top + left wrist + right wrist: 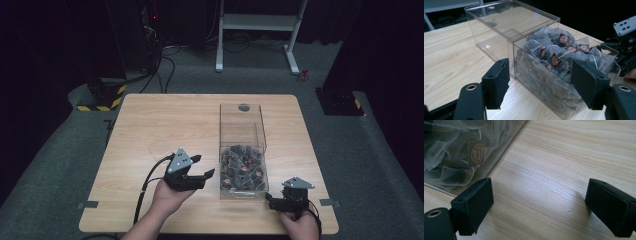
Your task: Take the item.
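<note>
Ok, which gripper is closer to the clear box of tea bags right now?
Right, narrowly. The right gripper sits by the near right corner of the clear box; the left gripper hangs open off its left side, pointing at the tea bags.

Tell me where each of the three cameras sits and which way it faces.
High view: above the person's side, looking forward and down on the table; both forearms, left gripper and right gripper show.
Left gripper view: rides the left gripper, facing the clear box of tea bags; jaws open.
Right gripper view: rides the right gripper, facing the tabletop; jaws open.
Shared: the box of tea bags shows in all three.
</note>
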Motion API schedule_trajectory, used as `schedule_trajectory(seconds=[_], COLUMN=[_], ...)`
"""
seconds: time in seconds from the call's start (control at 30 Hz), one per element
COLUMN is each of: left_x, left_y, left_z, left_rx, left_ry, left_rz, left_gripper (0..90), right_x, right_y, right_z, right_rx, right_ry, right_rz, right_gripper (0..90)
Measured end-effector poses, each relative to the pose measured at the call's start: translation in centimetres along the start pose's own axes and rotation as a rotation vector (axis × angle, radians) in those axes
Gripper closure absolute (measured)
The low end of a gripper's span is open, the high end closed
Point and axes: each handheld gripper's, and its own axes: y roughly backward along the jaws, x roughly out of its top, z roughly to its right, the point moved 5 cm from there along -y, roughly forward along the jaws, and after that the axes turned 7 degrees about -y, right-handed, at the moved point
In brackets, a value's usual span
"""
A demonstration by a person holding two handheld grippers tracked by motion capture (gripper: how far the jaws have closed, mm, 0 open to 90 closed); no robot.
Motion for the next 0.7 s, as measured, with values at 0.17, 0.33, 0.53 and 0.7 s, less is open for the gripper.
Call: schedule_trajectory(seconds=[0.17, 0.33, 0.53, 0.7], left_x=[0.3, 0.6, 1.1, 1.4], left_y=[-0.5, -1.1, -1.9, -2.6], left_z=[0.4, 0.9, 1.4, 1.8], left_rx=[-0.013, -0.024, -0.034, -0.045], left_ry=[0.002, -0.006, -0.006, -0.012], left_rz=[0.000, -0.005, -0.008, -0.010], left_gripper=[33.8, 35.3, 37.2, 39.0], right_x=[0.0, 0.0, 0.0, 0.0], right_y=[0.0, 0.0, 0.0, 0.0], right_z=[0.0, 0.0, 0.0, 0.0], right_rx=[0.000, 0.001, 0.000, 0.000], right_ry=[0.000, 0.001, 0.000, 0.000], right_rz=[0.000, 0.001, 0.000, 0.000], right_gripper=[7.8, 7.8, 7.8, 7.8])
